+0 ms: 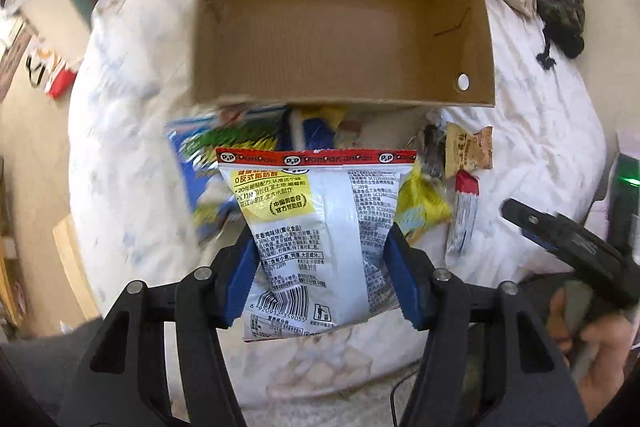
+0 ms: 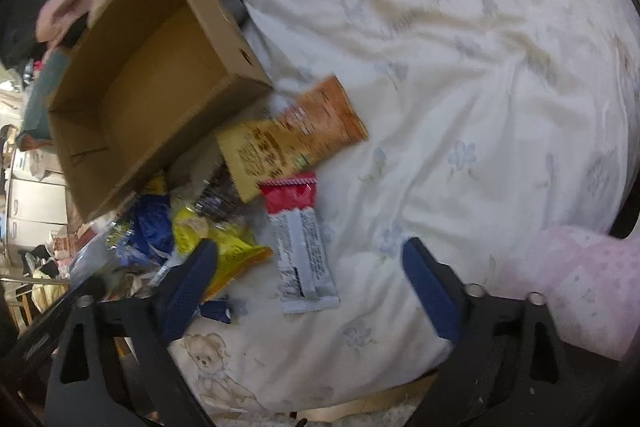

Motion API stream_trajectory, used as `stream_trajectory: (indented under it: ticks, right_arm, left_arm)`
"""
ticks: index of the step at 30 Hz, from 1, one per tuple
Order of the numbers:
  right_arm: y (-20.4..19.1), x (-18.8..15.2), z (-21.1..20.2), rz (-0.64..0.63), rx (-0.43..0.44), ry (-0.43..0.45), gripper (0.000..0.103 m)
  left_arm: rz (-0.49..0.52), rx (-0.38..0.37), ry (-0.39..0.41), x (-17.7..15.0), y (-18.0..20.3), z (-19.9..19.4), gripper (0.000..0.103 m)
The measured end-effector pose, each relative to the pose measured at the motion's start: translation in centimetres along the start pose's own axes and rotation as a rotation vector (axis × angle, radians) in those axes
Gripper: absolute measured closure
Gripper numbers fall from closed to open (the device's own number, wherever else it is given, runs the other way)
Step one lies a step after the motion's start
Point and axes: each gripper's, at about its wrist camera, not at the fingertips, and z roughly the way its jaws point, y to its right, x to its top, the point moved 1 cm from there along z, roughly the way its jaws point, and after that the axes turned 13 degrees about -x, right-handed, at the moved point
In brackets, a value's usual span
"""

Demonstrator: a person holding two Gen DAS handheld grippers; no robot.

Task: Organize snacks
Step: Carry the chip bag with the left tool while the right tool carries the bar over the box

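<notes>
Rumpled white bedding with a faint flower print carries everything, so expect soft, uneven footing. Nearest you, the left gripper has its blue fingers pressed on both sides of a white snack bag, which is pinched at the waist and lifted above the pile. Grip firmly; the bag is puffy and could slip. The right gripper hovers with fingers wide and empty over a red-and-silver bar lying flat on the bed, so come down straddling its narrow width. Beyond it sit the yellow packet and orange pouch. Farthest, the open cardboard box stands empty: carry the bag over its near wall before letting go.
</notes>
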Motion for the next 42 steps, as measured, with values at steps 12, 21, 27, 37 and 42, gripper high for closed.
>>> stream_trajectory:
  ticks: [12,21,27,37,42]
  right_arm:
    - [-3.0,-0.6,4.3,-0.108,-0.096,-0.091,0.039]
    - [-3.4,-1.5,4.7,-0.133,-0.091,-0.081,0.07]
    - [-2.6,-2.5,1.6,-0.119,-0.068,0.025,0.07]
    - [-3.7,-2.2,-5.7,-0.128,0.072,0.292,0.07]
    - [-6.7,-1.6,-7.8,-0.199,0.159,0.401,0.07]
  left_arm:
    - [-0.104,0.044,0.077,-2.2,-5.3,-1.6,0.046]
    - [-0.06,0.078,0.125,-1.9,-5.5,-2.1,0.046]
    - [-0.138,0.068,0.101,-2.1,-7.4,-1.8,0.046]
    - [-0.058,0.122,0.237,-2.3,-5.7,-4.2,0.046]
    - [0.035,0.133,0.301,-0.6,-4.1,-6.2,0.046]
